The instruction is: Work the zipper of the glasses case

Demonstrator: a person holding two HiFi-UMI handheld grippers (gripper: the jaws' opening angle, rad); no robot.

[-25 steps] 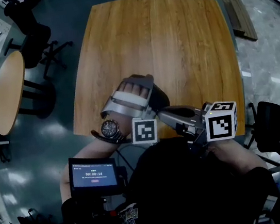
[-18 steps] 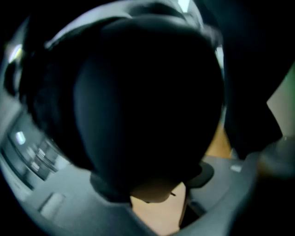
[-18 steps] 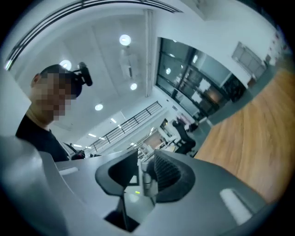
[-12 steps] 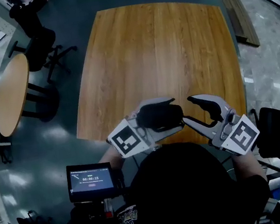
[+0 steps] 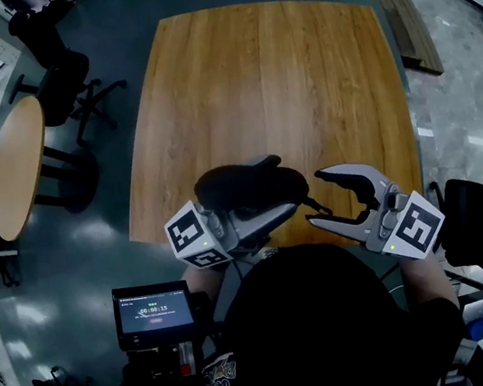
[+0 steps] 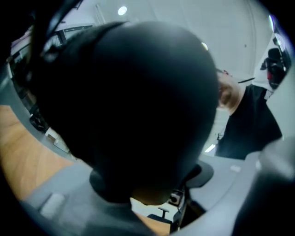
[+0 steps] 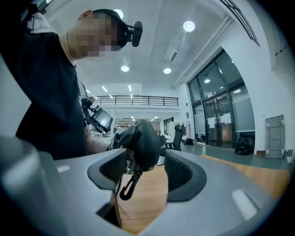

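Left gripper [image 5: 278,187] clamps the black glasses case [image 5: 239,188]; screen [image 5: 154,309] reads 00:00:15

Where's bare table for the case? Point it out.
The table is bare across its far and middle parts. The near edge is crowded: the left gripper holds the case there, beside the right gripper, whose jaws have just been opening, the case's clip loose between them.
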